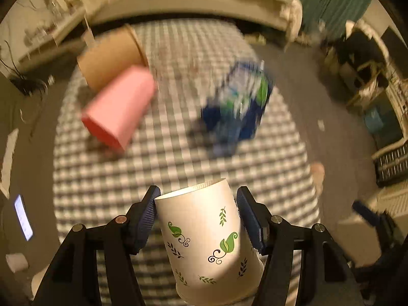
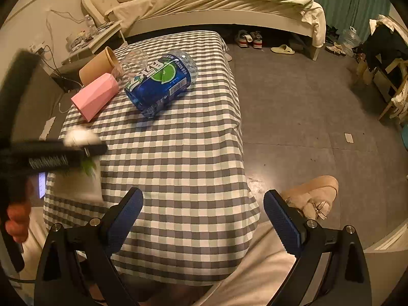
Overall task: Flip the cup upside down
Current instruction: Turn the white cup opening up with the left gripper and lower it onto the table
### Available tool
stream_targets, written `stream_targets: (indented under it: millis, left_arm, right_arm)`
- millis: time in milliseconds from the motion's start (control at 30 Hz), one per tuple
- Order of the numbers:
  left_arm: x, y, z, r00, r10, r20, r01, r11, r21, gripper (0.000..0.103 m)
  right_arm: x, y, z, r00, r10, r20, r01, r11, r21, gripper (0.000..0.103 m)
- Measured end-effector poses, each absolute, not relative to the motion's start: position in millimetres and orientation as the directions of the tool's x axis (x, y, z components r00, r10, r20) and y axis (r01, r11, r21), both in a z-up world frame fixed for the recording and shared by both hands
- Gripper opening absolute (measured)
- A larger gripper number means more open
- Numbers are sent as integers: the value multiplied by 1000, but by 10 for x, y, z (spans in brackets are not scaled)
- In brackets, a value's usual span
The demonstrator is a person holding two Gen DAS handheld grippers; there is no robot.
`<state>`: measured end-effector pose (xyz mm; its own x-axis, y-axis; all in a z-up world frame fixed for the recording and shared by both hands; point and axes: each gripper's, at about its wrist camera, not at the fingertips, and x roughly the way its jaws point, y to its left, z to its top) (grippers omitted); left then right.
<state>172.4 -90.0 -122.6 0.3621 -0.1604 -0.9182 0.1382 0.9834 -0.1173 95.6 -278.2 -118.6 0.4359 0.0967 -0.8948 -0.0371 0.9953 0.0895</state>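
My left gripper [image 1: 197,199] is shut on a white paper cup with green leaf prints [image 1: 206,239]. The cup is tilted, its rim pointing away from the camera, held above the checked tablecloth [image 1: 178,158]. The left wrist view is blurred by motion. In the right wrist view the left gripper [image 2: 84,150] shows as a dark blur at the left with the white cup [image 2: 81,137] in it. My right gripper [image 2: 202,209] is open and empty above the near edge of the table [image 2: 178,153].
A pink cup [image 2: 95,95], a brown paper cup [image 2: 98,65], a clear glass [image 2: 132,62] and a blue-labelled plastic bottle [image 2: 160,81] lie on their sides at the table's far left. A bed stands behind. A foot in a tan shoe [image 2: 311,199] is at the table's right.
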Motion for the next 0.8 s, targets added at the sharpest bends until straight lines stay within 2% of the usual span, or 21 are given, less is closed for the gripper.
stream_targets:
  millis: [133, 300, 467, 700, 800]
  left_arm:
    - [1646, -874, -1020, 572, -106, -813, 141, 990, -30, 64]
    - [1582, -1004, -1299, 688, -36, -724, 164, 980, 108, 64]
    - [1383, -995, -1395, 708, -37, -705, 164, 980, 113, 64]
    - [1083, -887, -1416, 648, -97, -755, 179, 983, 27, 64]
    - [992, -901, -1469, 636, -94, -766, 182, 983, 30, 64]
  right_arm:
    - [924, -2782, -1170, 442, 96, -892, -32, 995, 91, 96]
    - [907, -2782, -1187, 443, 88, -892, -26, 996, 85, 96]
    - [897, -2782, -1199, 441, 83, -894, -27, 997, 79, 96]
    - [937, -2806, -1172, 441, 77, -894, -10, 997, 81, 96]
    - [934, -2787, -1132, 451, 80, -889, -12, 996, 84, 96]
